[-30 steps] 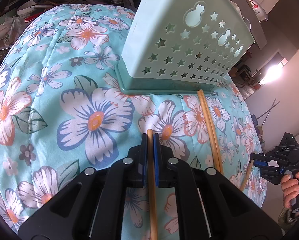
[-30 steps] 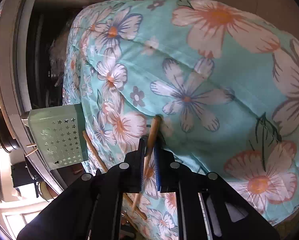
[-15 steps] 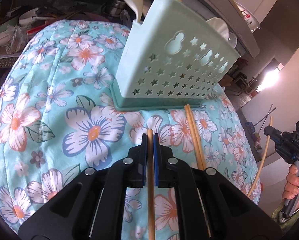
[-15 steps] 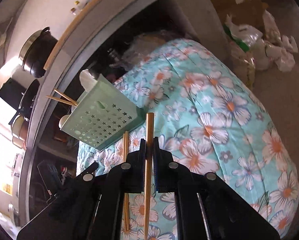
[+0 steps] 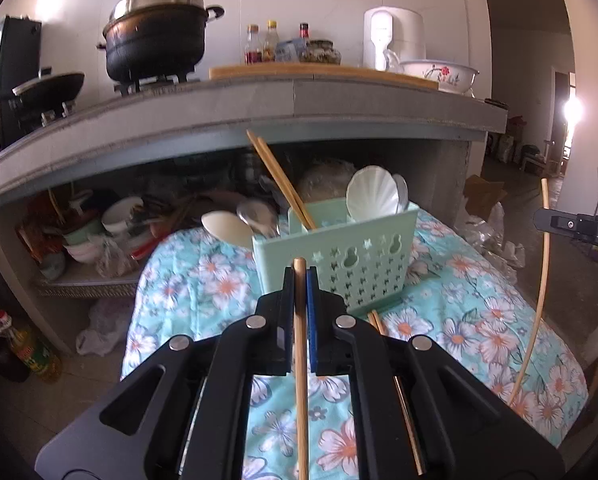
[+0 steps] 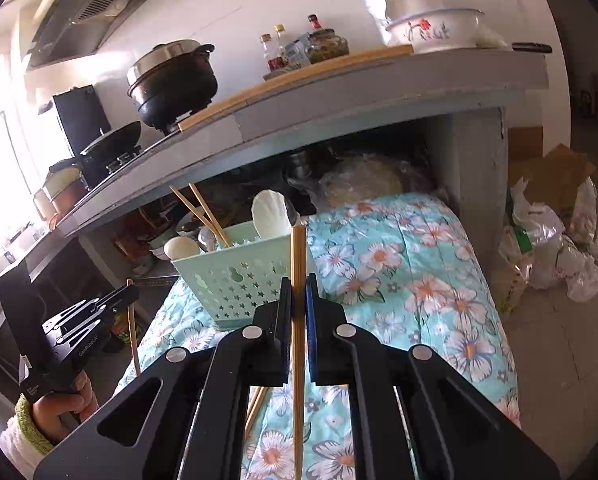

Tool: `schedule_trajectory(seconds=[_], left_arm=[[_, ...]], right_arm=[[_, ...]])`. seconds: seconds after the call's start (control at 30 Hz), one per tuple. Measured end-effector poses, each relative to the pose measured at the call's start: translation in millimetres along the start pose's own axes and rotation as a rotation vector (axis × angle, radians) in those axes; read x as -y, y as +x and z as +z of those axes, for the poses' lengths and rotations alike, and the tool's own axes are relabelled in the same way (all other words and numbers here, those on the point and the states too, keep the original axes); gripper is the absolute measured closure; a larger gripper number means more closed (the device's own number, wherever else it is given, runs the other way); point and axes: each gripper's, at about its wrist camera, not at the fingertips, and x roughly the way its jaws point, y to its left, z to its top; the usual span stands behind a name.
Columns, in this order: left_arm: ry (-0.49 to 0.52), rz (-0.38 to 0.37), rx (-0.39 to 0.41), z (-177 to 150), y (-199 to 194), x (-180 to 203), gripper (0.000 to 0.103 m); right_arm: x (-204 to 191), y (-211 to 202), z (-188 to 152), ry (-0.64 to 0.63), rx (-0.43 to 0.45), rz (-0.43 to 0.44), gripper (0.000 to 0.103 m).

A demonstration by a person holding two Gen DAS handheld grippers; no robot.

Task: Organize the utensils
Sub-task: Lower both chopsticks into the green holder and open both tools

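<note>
A mint-green perforated utensil basket (image 5: 351, 264) (image 6: 235, 276) stands on the floral cloth (image 5: 459, 308) (image 6: 411, 280). It holds two chopsticks (image 5: 279, 178) (image 6: 205, 216) and several spoons (image 5: 373, 194) (image 6: 269, 214). My left gripper (image 5: 300, 276) is shut on a wooden chopstick (image 5: 300, 360), raised in front of the basket; it also shows in the right wrist view (image 6: 99, 304). My right gripper (image 6: 297, 284) is shut on another chopstick (image 6: 297, 264), held upright; it also shows in the left wrist view (image 5: 547, 220). One more chopstick (image 5: 375, 322) lies on the cloth by the basket's base.
A concrete counter (image 5: 259, 116) overhangs behind the basket, carrying a black pot (image 5: 155, 40), bottles (image 5: 271, 42) and a floral bowl (image 5: 439, 74). Bowls and clutter (image 5: 111, 228) fill the shelf below. Plastic bags (image 6: 559, 248) lie on the floor at right.
Both grippers have lifted and tilted up with their chopsticks, so the views now look level at the basket and counter instead of down at the cloth.
</note>
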Motion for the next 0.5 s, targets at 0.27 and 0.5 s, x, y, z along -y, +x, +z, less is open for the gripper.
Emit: schedule_trajectory(seconds=[0.27, 0.5], left_arm=[[0.033, 0.106, 0.211, 50.3, -28.0, 9.7, 0.098], [0.018, 0.121, 0.358, 93.2, -34.0, 8.8, 0.098]], right_arm=[[-28.1, -10.3, 47.7, -0.082, 0.130, 0.121, 0.096], [-65.1, -11.9, 96.5, -0.170, 0.260, 0.220, 0.096]])
